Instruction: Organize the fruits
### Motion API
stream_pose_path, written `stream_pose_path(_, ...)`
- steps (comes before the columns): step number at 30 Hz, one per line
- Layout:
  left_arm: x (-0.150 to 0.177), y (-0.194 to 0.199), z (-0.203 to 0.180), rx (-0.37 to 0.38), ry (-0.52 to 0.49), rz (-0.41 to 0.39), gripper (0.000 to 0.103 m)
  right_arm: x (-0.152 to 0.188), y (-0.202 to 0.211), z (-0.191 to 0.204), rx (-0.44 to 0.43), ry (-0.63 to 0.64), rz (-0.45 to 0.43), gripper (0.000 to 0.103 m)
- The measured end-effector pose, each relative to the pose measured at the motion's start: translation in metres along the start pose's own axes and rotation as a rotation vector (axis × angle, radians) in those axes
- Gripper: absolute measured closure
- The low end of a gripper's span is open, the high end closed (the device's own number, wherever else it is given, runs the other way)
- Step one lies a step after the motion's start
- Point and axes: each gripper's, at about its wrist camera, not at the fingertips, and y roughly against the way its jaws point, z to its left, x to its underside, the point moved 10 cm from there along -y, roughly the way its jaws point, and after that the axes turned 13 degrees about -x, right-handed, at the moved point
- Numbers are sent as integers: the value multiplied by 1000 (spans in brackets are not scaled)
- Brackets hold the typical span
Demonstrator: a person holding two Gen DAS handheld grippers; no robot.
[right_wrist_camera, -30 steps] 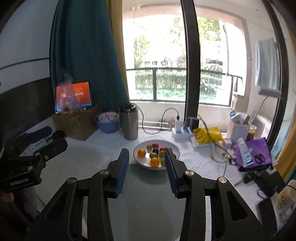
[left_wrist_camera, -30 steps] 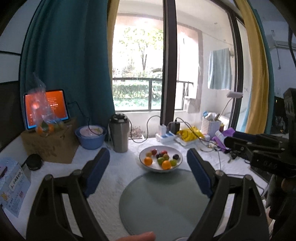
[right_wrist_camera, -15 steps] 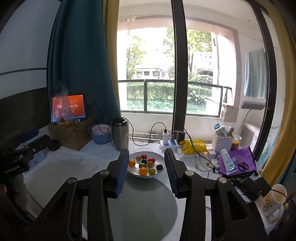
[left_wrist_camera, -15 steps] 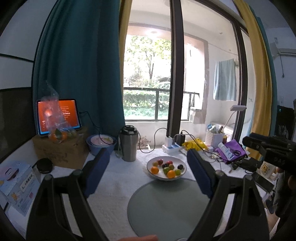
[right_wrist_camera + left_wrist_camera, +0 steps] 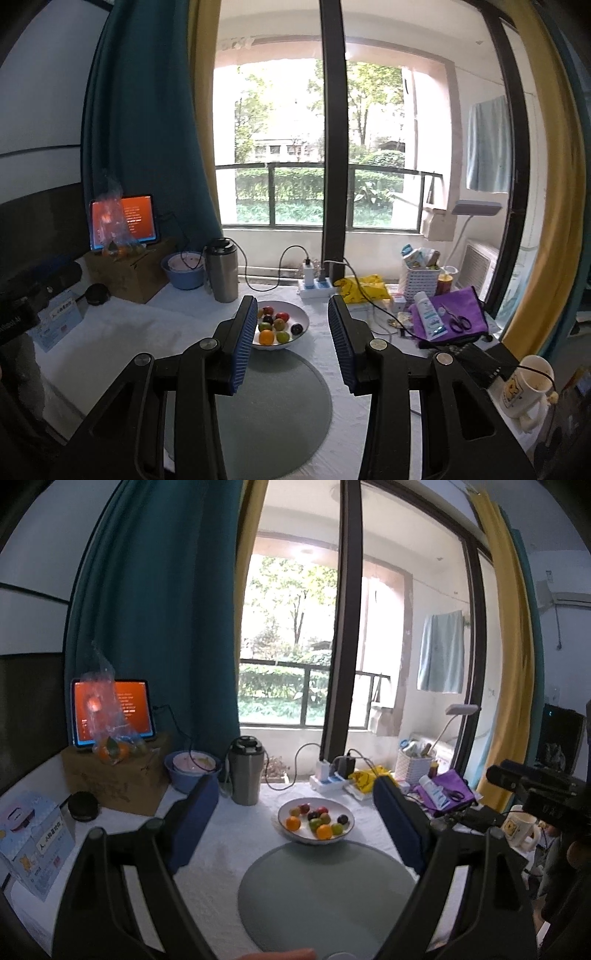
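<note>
Left gripper (image 5: 291,812): wide open, empty. Right gripper (image 5: 291,339): narrower gap, empty. Bowl (image 5: 347,832), frame centre: approach from above, single fruit.

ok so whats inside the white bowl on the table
The white bowl holds small round fruits: two oranges, green ones, red ones and dark plum-coloured ones. In the right wrist view a gripper finger covers the bowl's left part, so that side is unseen there.

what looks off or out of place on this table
Nothing is spilled or broken. The fruits all sit in the white bowl; the round grey mat lies bare. Only the right end is cluttered, with scissors on a purple pouch.
</note>
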Motion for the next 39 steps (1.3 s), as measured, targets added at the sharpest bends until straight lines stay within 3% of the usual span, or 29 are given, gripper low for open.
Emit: stream_pose_path(39, -5, 14, -12, 12, -29, -15, 16, -3, 15, -5, -5, -9, -17, 61)
